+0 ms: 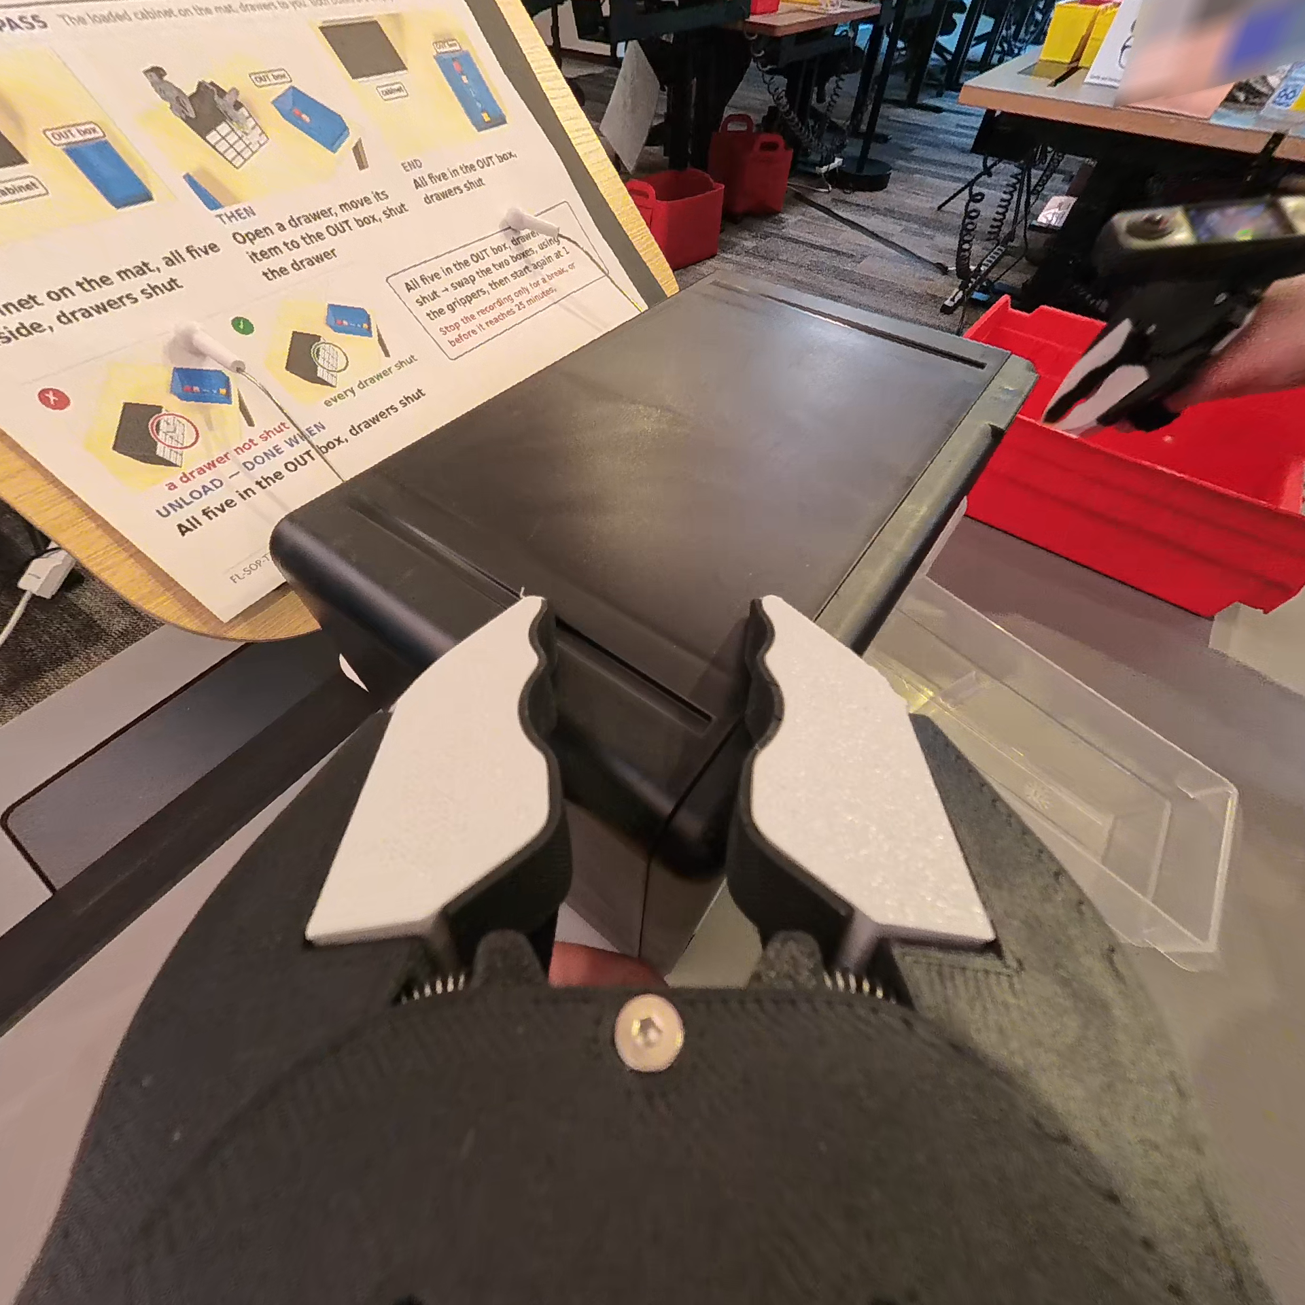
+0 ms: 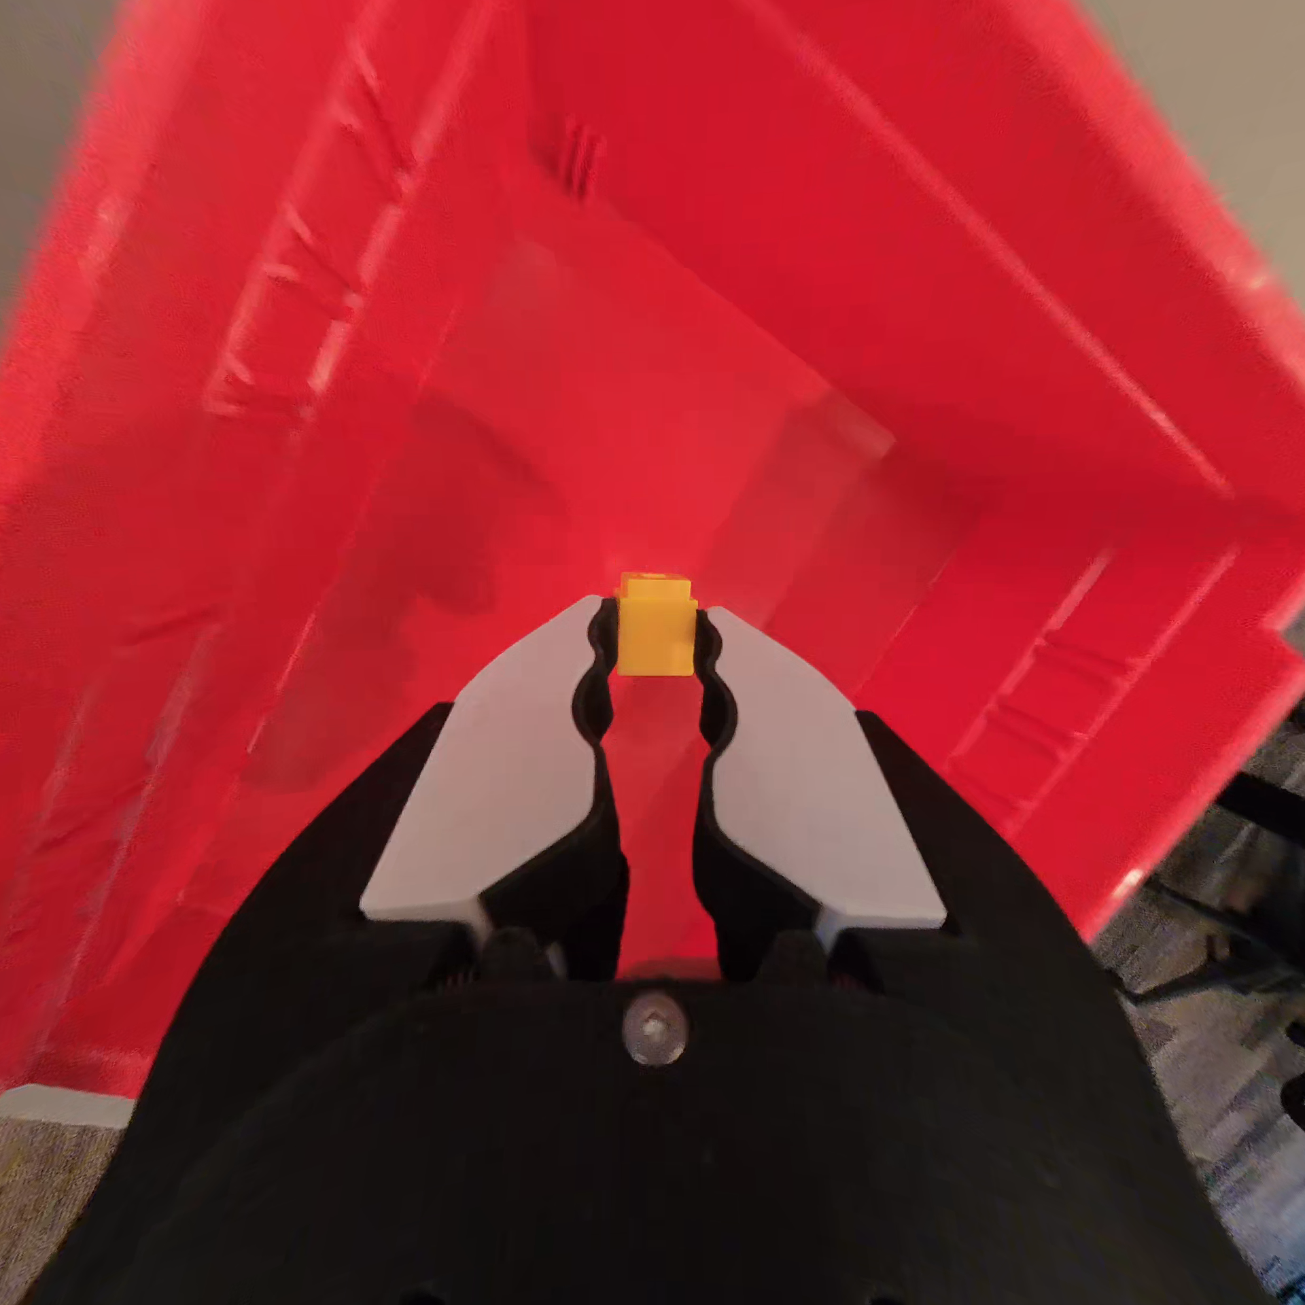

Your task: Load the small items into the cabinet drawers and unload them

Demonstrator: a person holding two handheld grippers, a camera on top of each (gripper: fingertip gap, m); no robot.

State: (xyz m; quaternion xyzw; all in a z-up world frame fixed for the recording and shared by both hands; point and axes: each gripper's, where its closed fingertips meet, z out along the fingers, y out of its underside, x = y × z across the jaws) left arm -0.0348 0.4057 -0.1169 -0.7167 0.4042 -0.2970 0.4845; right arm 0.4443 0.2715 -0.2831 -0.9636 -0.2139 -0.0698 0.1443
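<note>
Two grippers: right gripper (image 2: 653, 621) pinches a small yellow block (image 2: 653, 628) — smooth, boxy plastic — over the glossy red bin (image 2: 918, 296). Left gripper (image 1: 650, 621), jaws spread, straddles the matte black cabinet (image 1: 692, 438) corner; clear drawer (image 1: 1059, 770) pulled out alongside.

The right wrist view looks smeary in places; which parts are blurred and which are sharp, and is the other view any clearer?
Right wrist view: the red plastic bin is smeared by motion blur, while the right gripper and its small yellow block stay sharp. Left wrist view: crisp overall, with soft glare on the black cabinet top and wide-angle bending at the edges.
</note>
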